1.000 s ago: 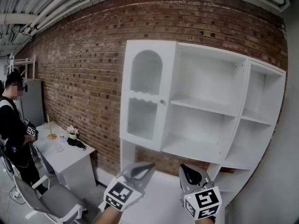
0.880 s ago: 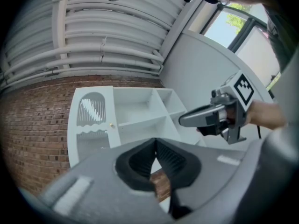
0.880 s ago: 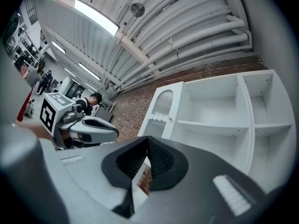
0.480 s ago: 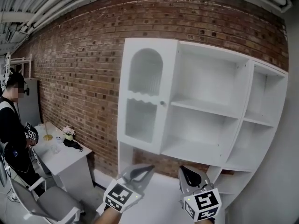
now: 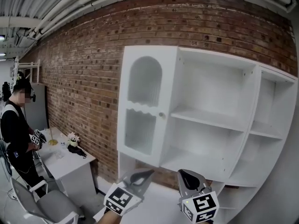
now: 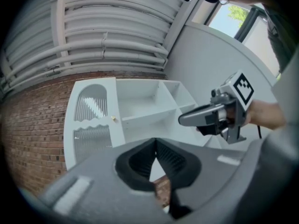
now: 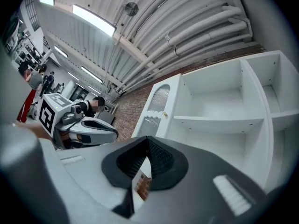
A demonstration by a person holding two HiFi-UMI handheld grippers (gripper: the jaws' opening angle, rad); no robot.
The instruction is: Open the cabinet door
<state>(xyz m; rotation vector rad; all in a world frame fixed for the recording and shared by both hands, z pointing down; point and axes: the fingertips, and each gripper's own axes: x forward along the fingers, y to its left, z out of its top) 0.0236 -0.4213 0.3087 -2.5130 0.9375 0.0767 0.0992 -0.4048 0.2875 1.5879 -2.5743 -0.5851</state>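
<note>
- The white arched cabinet door with ribbed glass panels (image 5: 144, 111) hangs shut on the left bay of the wall unit, flush with the frame. It sits well above and ahead of both your tools.
- Its small brass knob (image 5: 161, 115) is on the door's right edge, so I judge the hinges to be on the left. The door should swing out towards the red brick wall (image 5: 79, 78).
- You carry the left claw (image 5: 142, 175) low and tipped slightly upward. Its ribbed pads are pressed together on nothing, which looks like a travelling pose rather than a reach.
- The right claw (image 5: 189, 178) rides beside it at much the same height, jaws likewise closed and empty. It is nearer the knob's side, so it seems the likelier one to take it, and it must open first.
- The open white shelves (image 5: 210, 120) to the right of the door are bare and leave room for the approach.
- A person in dark clothes (image 5: 16, 134) stands by the white surface (image 5: 70, 160) at far left, well clear of the door's swing.
- Compared with a second ago, the cabinet fills more of the head view and the door has not moved. Both claws sit lower in the view, still shut, so you have walked closer.
</note>
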